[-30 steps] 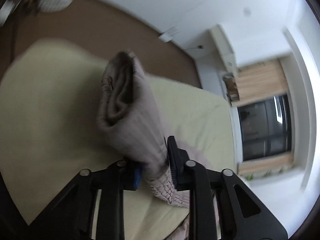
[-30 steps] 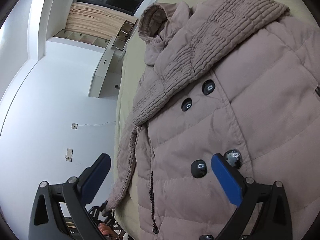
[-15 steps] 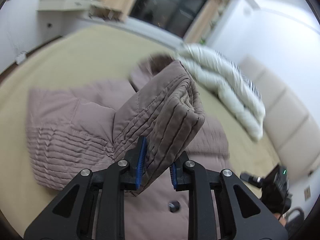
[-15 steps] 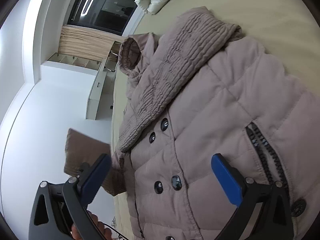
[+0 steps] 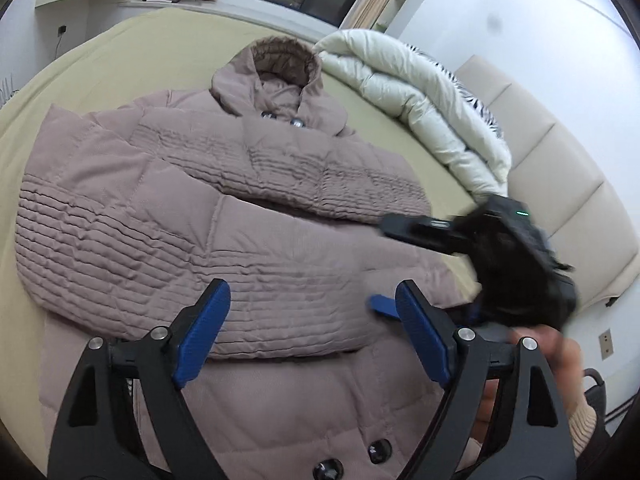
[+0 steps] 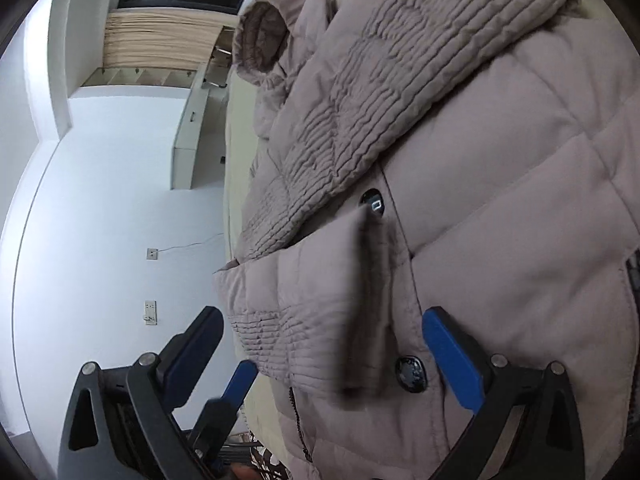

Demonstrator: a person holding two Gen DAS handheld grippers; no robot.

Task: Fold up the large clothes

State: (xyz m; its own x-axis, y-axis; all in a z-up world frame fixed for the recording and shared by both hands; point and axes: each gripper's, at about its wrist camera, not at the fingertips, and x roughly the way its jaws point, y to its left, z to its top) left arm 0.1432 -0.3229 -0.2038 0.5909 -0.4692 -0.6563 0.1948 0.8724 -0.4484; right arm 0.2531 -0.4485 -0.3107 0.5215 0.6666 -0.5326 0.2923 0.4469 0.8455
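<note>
The coat [image 5: 240, 216] lies flat on the bed [image 5: 120, 48], hood [image 5: 276, 68] toward the window, both sleeves [image 5: 152, 248] folded across its chest. The left tool [image 5: 308, 336] hangs just above the near sleeve, blue fingers [image 5: 202, 332] spread wide and empty. The right tool [image 6: 324, 344] also stands wide and empty over the buttoned front. A duvet [image 5: 420, 100] is bunched beside the hood.
</note>
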